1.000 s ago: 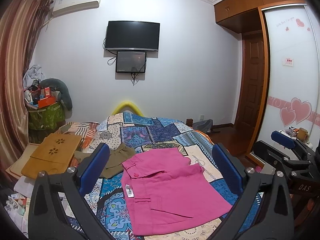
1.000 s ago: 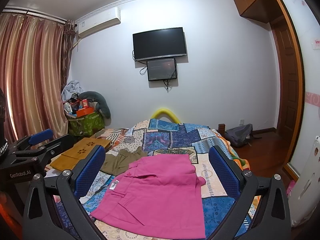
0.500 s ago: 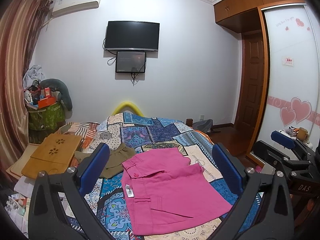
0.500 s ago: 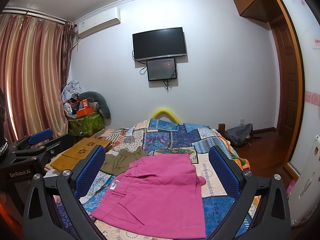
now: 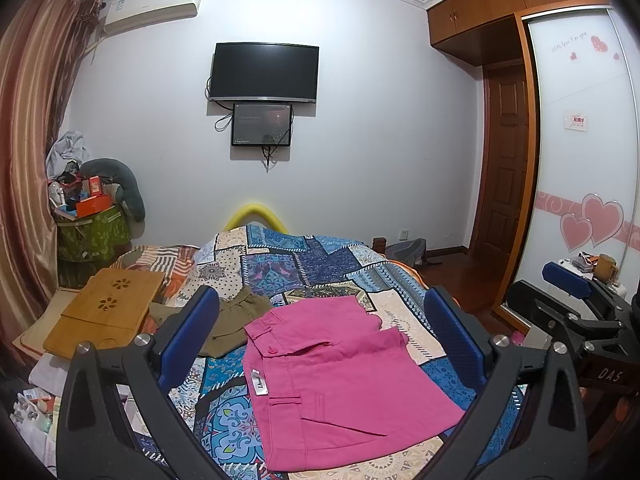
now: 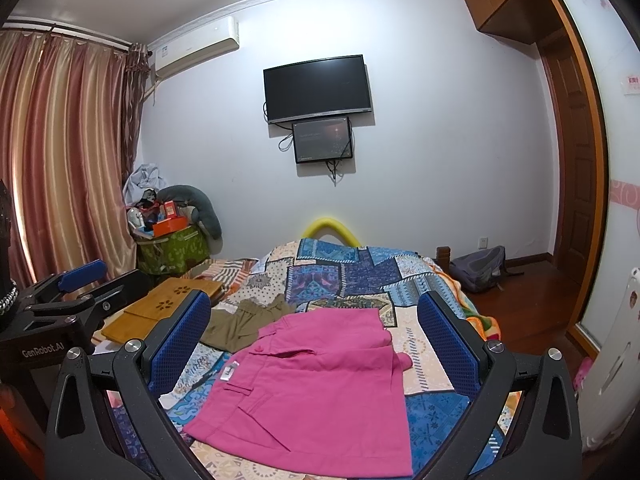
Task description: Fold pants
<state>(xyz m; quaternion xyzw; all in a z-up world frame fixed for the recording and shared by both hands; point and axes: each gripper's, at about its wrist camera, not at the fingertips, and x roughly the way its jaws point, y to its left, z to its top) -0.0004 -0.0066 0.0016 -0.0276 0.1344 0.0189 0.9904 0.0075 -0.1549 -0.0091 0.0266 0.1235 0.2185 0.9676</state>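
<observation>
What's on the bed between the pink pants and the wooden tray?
A crumpled olive-green garment lies between the pink pants and the wooden tray; both views show it.

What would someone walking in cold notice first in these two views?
The bright pink pants lie folded flat in the middle of the patchwork bedspread, with an olive garment crumpled just beyond their left edge. Both the left gripper and right gripper hover with jaws wide apart, holding nothing.

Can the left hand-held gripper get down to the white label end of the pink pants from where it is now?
Probably yes. The left hand-held gripper is open above the pink pants, and nothing lies over the white label; the olive garment sits off to the side.
</observation>
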